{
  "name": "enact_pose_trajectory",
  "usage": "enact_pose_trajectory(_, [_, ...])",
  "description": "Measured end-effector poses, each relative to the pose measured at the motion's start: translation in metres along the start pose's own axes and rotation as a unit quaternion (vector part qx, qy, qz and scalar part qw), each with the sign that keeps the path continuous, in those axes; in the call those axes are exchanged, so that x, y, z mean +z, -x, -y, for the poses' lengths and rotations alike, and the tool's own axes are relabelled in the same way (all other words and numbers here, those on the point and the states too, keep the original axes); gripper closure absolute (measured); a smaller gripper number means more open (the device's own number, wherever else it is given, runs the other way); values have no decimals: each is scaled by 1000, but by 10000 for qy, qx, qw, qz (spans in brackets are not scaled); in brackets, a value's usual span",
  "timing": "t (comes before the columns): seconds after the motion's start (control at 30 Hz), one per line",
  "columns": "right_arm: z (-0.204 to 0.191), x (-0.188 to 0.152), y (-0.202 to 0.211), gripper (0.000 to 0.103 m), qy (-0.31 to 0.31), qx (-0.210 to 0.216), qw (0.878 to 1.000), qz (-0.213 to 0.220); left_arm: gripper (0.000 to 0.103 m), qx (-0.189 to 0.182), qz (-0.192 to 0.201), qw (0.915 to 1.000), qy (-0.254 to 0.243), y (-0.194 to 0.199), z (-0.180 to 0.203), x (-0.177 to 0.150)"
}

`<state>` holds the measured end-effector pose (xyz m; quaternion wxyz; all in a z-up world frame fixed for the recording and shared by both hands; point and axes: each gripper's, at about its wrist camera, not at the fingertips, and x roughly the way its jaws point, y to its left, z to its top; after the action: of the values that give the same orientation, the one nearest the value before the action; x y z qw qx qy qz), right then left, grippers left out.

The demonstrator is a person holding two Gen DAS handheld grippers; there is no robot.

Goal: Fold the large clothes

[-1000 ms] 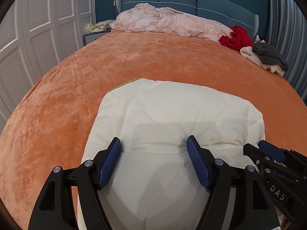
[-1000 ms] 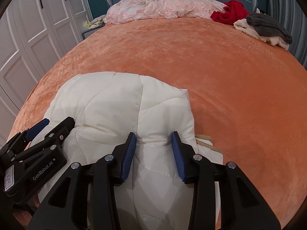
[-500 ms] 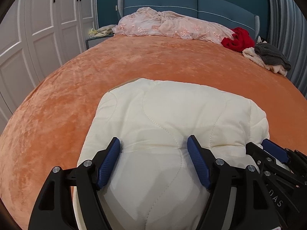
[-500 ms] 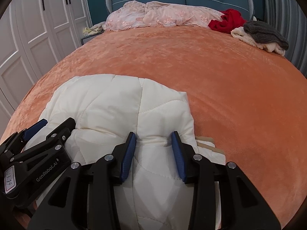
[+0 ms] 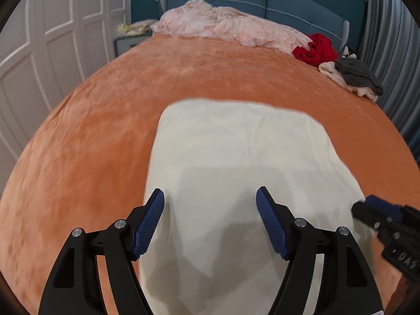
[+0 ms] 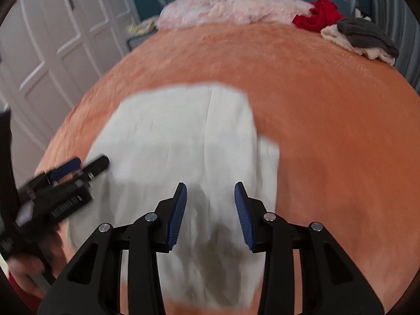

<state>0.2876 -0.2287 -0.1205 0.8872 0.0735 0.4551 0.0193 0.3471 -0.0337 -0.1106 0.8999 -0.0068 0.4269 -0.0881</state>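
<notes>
I see a big bed (image 5: 110, 136) with a fuzzy orange cover, and it fills most of both views. Past its far edge stands a blue headboard (image 5: 288, 8), and white cupboard doors (image 5: 39, 52) run along the left side.

The cream puffy coat (image 5: 236, 157) lies folded into a thick block on the near part of the bed, close to the near edge. It looks blurry in both views. In the right wrist view the cream puffy coat (image 6: 183, 136) has a seam running down its middle.

A pink lacy blanket (image 5: 225, 25) is bunched up along the far edge. By the far right corner sit a red cloth (image 5: 316, 50), a cream towel (image 5: 333, 74) and a grey knit (image 5: 358, 76) lying on top of the towel.

My left gripper (image 5: 210, 225) has its jaws spread wide over the coat, and I see no cloth pinched between them. My right gripper (image 6: 210, 210) has its jaws apart too, but narrower, with the coat showing under the gap. I cannot see the blue pads (image 6: 177, 215) pressing on any cloth.
</notes>
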Motion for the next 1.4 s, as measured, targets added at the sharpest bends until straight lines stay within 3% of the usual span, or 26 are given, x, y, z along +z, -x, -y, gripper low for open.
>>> enact_pose_trajectory(0.07, [-3, -17, -5, 68, 128, -186, 9995, -219, 33, -39, -243, 9996, 106, 7, -4, -17])
enact_pose_trajectory(0.17, [-9, -31, -20, 68, 344, -446, 9982, -203, 31, 110, -271, 9995, 144, 8, -4, -36])
enact_pose_trajectory(0.33, [-12, -26, -18, 68, 222, -544, 9979, -276, 30, 291, -349, 9989, 105, 8, 0, -36])
enact_pose_trajectory(0.47, [-11, -32, 20, 68, 31, -480, 9986, -217, 31, 280, -501, 9982, 189, 29, -1, -38])
enact_pose_trajectory(0.77, [-26, -75, 113, 67, -20, -292, 9995, 111, 32, 500, -325, 9982, -81, 115, 18, -67])
enact_pose_trajectory(1.03, [-32, -124, 178, 42, -33, -331, 9982, 501, 26, 689, -178, 9972, -229, 181, 33, -105])
enact_pose_trajectory(1.4, [-30, -183, 215, 15, 16, -587, 9945, 863, 25, 761, -129, 9969, -148, 218, 48, -164])
